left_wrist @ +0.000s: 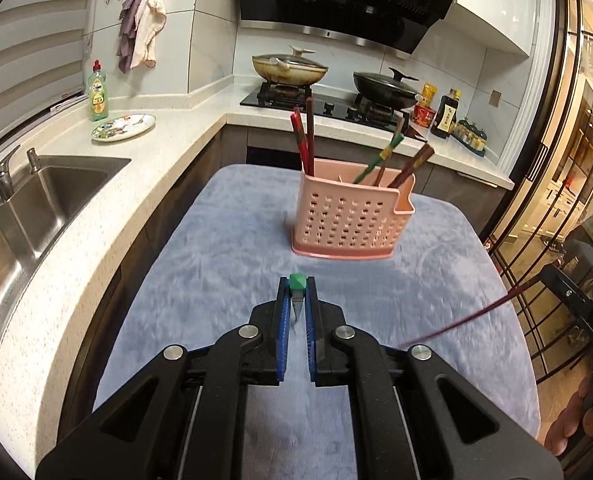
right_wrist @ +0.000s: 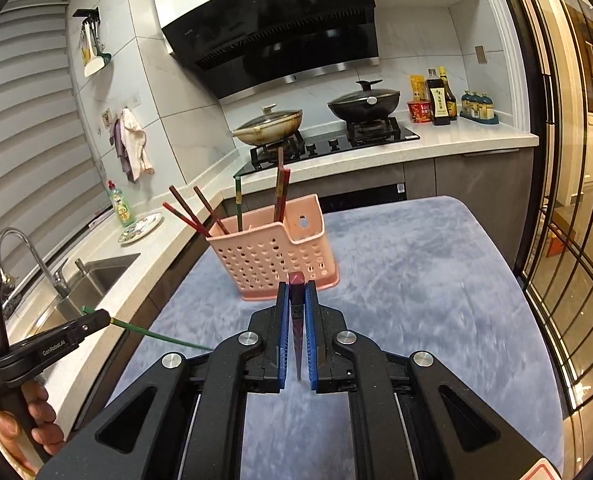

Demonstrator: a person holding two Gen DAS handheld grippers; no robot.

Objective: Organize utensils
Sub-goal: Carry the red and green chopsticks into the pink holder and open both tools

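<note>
A pink perforated utensil holder [left_wrist: 348, 220] [right_wrist: 272, 258] stands on the grey-blue cloth [left_wrist: 216, 264] and holds several chopsticks [left_wrist: 304, 140] [right_wrist: 280, 192]. My left gripper [left_wrist: 297, 292] is shut on a green chopstick [left_wrist: 297, 283], its end pointing at the camera, short of the holder. In the right wrist view that gripper [right_wrist: 96, 316] shows at the left with the green chopstick [right_wrist: 156, 336] slanting down. My right gripper [right_wrist: 297, 292] is shut on a dark red chopstick [right_wrist: 297, 320], just before the holder. The dark red chopstick [left_wrist: 476, 316] also crosses the right of the left wrist view.
A white counter with a steel sink [left_wrist: 36, 208] and tap runs along the left, with a painted plate [left_wrist: 123, 127] and a green soap bottle [left_wrist: 98, 94]. Two lidded pans [left_wrist: 290, 68] sit on the stove behind. A glass door [right_wrist: 568, 200] is at the right. A hand [right_wrist: 28, 428] grips the left tool.
</note>
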